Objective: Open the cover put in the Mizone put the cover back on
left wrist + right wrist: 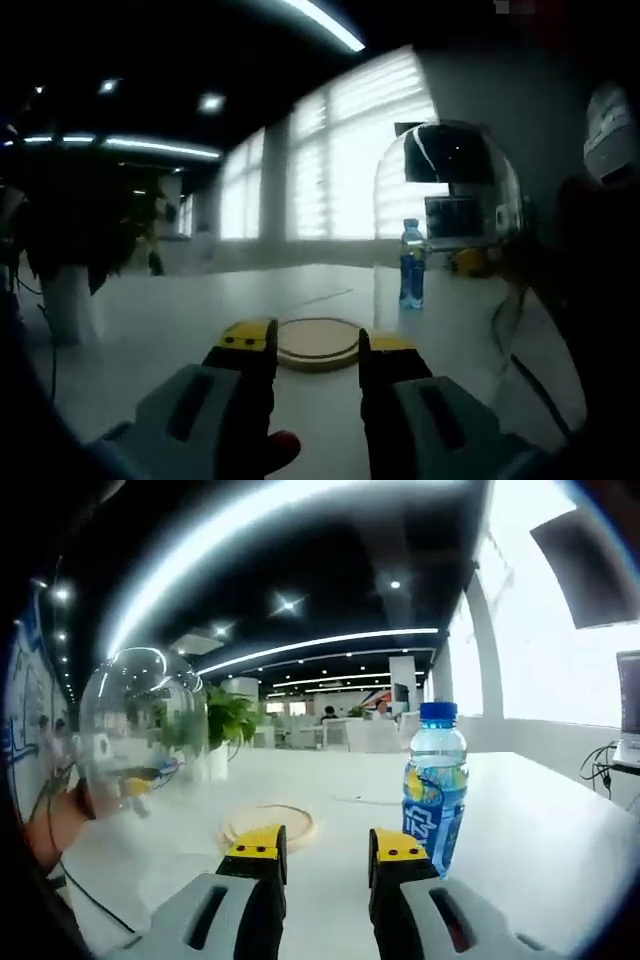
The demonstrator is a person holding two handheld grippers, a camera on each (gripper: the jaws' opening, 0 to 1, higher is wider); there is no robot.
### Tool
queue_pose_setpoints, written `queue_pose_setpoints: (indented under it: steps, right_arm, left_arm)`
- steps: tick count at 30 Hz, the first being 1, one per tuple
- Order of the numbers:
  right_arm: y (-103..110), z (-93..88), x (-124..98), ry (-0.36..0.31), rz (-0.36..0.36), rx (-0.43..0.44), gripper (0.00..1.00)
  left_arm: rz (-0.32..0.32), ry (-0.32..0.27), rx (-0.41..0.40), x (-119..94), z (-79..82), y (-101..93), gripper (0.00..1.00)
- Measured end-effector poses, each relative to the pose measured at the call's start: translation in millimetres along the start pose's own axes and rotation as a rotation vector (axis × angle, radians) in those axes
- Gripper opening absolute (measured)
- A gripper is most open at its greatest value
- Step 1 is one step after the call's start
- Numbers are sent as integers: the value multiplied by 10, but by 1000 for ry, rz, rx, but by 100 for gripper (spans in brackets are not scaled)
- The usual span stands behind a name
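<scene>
On the worktop [560, 850] the wooden disc [268, 826] lies flat just ahead of the right claw [326, 846], with free surface around it. The Mizone bottle [434, 785] stands upright close beside the right jaw, narrowing that side. The clear dome cover [140, 730] blocks the left. A potted plant [230, 730] stands near the far edge.

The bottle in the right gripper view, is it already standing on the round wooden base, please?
No, the bottle stands on the bare table, apart from the wooden base.
</scene>
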State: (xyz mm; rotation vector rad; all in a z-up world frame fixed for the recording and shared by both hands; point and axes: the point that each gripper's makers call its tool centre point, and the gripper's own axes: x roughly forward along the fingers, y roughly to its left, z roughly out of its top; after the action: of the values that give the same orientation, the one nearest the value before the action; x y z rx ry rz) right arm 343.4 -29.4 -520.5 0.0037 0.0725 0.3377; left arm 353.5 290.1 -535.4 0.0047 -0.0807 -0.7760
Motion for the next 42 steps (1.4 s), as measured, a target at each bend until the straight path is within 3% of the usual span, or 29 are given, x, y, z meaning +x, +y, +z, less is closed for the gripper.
queue_pose_setpoints:
  steps: [5, 14, 18, 20, 22, 25, 32, 34, 36, 38, 39, 40, 42]
  right_arm:
    - [-197, 167, 7, -2, -83, -90, 26]
    - [-608, 622, 86, -51, -210, -117, 30]
    - [-690, 755, 148, -56, -229, -121, 30]
    - [-673, 780, 176, -55, -223, -132, 30]
    - [-660, 796, 196, -51, -222, -141, 30]
    - [-647, 829, 204, -57, -225, -140, 30]
    - [-644, 862, 235, -58, -224, -126, 31]
    - [-644, 860, 237, -57, -223, -123, 31]
    - [-646, 856, 239, -59, -224, -122, 31]
    - [-655, 845, 247, -57, -226, -125, 31]
    - [-659, 843, 251, -57, -227, -126, 31]
    - [-658, 839, 258, -57, -227, -129, 31]
    - [-652, 832, 287, -56, -221, -133, 31]
  left_arm:
    - [-13, 1, 8, -3, 0, -36, 24]
    - [-16, -4, -7, -7, 5, -45, 24]
    - [-25, 10, 7, 15, -12, -63, 24]
    - [-37, -4, 9, 35, 40, -44, 24]
    - [-23, 34, 5, 74, 42, 38, 23]
    - [-46, 67, 96, 137, 138, 55, 23]
    - [-120, 24, 72, 320, 445, 11, 23]
    - [-145, 0, 73, 327, 481, -47, 23]
    - [-171, -62, 42, 306, 539, -114, 23]
    - [-188, -96, -57, 274, 539, -138, 23]
    - [-169, -59, -63, 267, 484, -118, 23]
    - [-170, -62, -4, 259, 486, -129, 23]
    - [-170, -64, 1, 250, 475, -140, 23]
